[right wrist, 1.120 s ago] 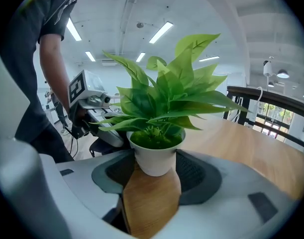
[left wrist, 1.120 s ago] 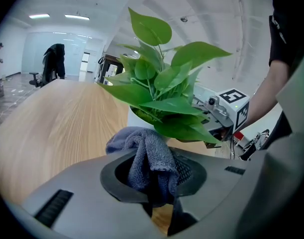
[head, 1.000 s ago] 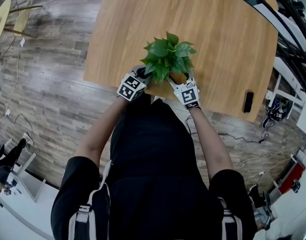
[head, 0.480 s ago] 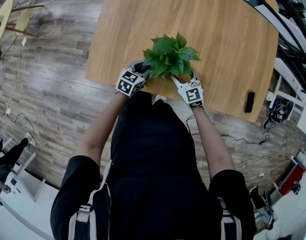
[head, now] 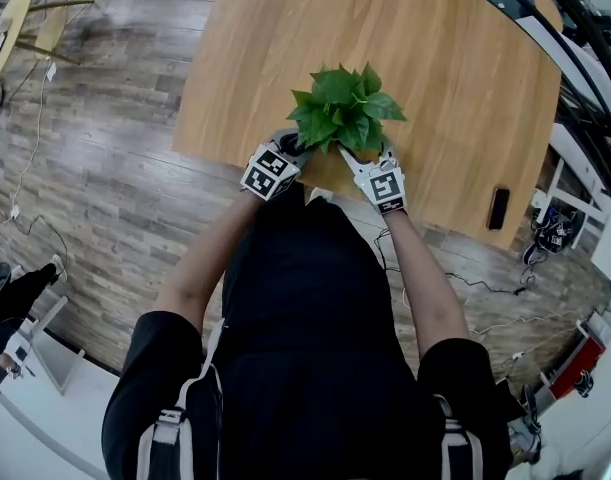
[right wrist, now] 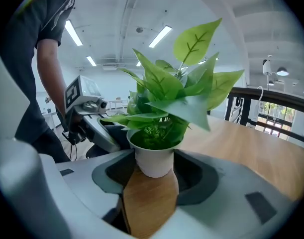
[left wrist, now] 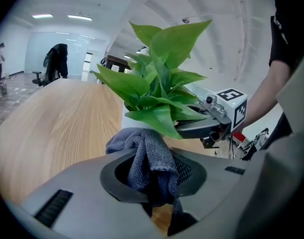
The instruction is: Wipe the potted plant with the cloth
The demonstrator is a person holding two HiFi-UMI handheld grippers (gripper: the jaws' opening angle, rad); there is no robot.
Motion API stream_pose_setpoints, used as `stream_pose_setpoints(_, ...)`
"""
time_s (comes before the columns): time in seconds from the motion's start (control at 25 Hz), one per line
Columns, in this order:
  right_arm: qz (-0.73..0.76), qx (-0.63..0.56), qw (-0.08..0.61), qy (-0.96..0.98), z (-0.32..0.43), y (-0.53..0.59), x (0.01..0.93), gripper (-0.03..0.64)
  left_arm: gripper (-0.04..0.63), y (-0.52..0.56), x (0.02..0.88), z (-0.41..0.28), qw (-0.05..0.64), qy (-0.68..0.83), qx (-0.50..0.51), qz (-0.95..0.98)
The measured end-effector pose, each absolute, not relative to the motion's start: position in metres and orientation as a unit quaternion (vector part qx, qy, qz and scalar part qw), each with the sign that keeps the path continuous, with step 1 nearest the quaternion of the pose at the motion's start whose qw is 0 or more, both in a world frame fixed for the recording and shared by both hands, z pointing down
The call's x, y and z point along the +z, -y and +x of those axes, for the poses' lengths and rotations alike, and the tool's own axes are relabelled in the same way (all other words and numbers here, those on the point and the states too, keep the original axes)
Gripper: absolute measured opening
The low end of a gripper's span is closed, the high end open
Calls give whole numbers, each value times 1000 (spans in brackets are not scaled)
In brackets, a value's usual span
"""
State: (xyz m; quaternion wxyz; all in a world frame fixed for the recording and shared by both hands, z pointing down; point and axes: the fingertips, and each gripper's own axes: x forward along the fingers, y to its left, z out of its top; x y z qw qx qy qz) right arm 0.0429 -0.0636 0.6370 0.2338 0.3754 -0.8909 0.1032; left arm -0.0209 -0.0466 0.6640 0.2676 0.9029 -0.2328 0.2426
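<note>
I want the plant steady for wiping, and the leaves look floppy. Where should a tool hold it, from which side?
Grip the white pot below its rim, coming level from the person's right, as the right tool does. Its wall is round and upright; the leaves overhang the top, and the cloth occupies the left.

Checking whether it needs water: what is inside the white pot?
Green leaves and stems fill the white pot; anything beneath them is hidden by that foliage.

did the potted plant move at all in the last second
Yes, slightly. In the head view the potted plant has shifted right: its leaves now reach a little closer to the phone lying near the table's right front edge.
</note>
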Motion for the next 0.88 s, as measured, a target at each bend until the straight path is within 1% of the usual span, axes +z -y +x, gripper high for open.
stream_pose_setpoints(0.28,366,101,238,894,37,57,640,249,115,45,663,-21,275,248,237,898)
stream_pose_setpoints(0.48,318,86,261,907,26,34,645,249,115,56,657,-23,246,268,236,901)
stream_pose_setpoints(0.6,348,96,258,896,39,41,651,249,115,69,653,-30,237,294,226,898)
stream_pose_setpoints(0.72,376,87,262,884,55,59,646,249,115,76,658,-37,249,315,225,888)
stream_pose_setpoints(0.88,362,64,260,893,51,77,637,249,115,84,653,-34,275,314,210,884)
